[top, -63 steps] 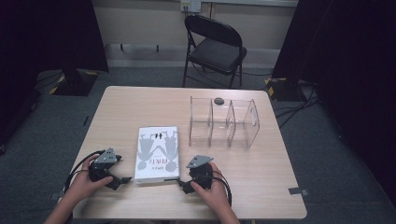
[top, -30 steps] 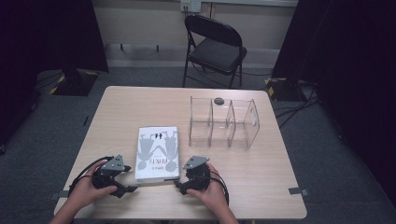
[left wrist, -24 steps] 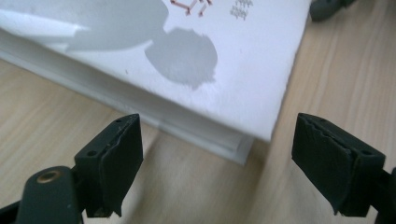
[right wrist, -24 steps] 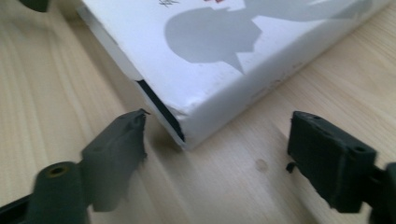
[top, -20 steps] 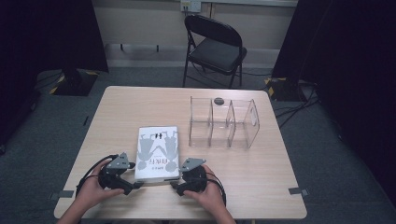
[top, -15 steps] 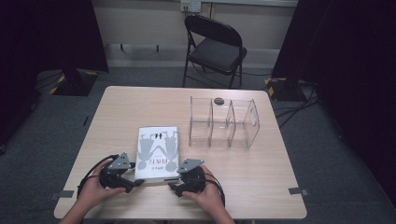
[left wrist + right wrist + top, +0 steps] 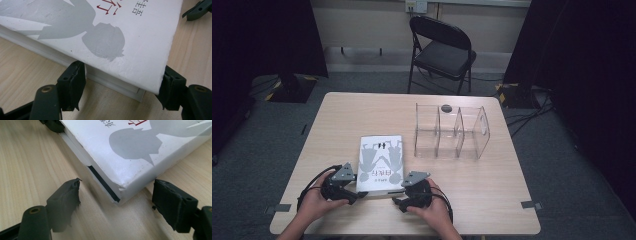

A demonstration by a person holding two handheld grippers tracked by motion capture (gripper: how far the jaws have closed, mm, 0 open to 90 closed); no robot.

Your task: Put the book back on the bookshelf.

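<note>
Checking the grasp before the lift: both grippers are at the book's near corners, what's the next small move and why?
Probably close the right gripper onto its corner of the book. Its jaws stand apart from the corner with gaps either side, while the left gripper, whose jaws have just been closing, already touches its corner on both sides.

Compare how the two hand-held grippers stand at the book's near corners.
The left hand-held gripper has its pads touching the book at its corner; the right hand-held gripper straddles the other near corner with gaps on both sides. The left jaws have just been closing. Both lie low on the table.
</note>
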